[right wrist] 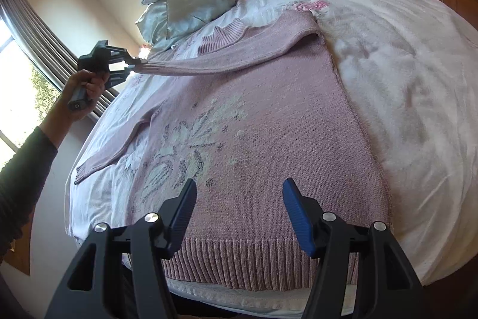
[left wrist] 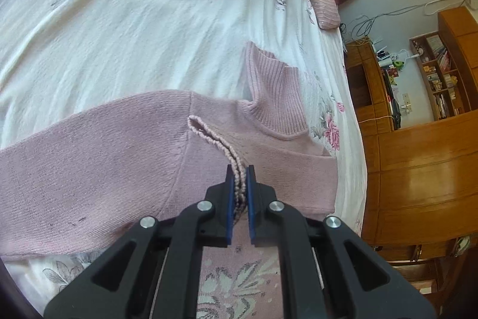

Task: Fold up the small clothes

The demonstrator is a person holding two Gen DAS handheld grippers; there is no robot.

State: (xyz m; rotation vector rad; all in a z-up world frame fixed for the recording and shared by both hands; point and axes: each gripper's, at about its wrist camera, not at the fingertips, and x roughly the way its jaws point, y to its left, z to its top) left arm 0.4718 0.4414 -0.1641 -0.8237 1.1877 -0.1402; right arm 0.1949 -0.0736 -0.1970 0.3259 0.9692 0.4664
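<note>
Pink sweater [right wrist: 254, 124] is lying mostly unfolded while the left gripper [left wrist: 240, 180], clamped on one sleeve cuff [right wrist: 149, 68], is folding it across and the right gripper [right wrist: 239, 214] is hovering agape.

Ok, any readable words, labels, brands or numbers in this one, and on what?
None readable.
Book spines on the wooden bookshelf: too small and blurred.
Pink sweater: a knitted flower pattern only, no lettering.
Floral bedsheet: printed roses, no text.
</note>
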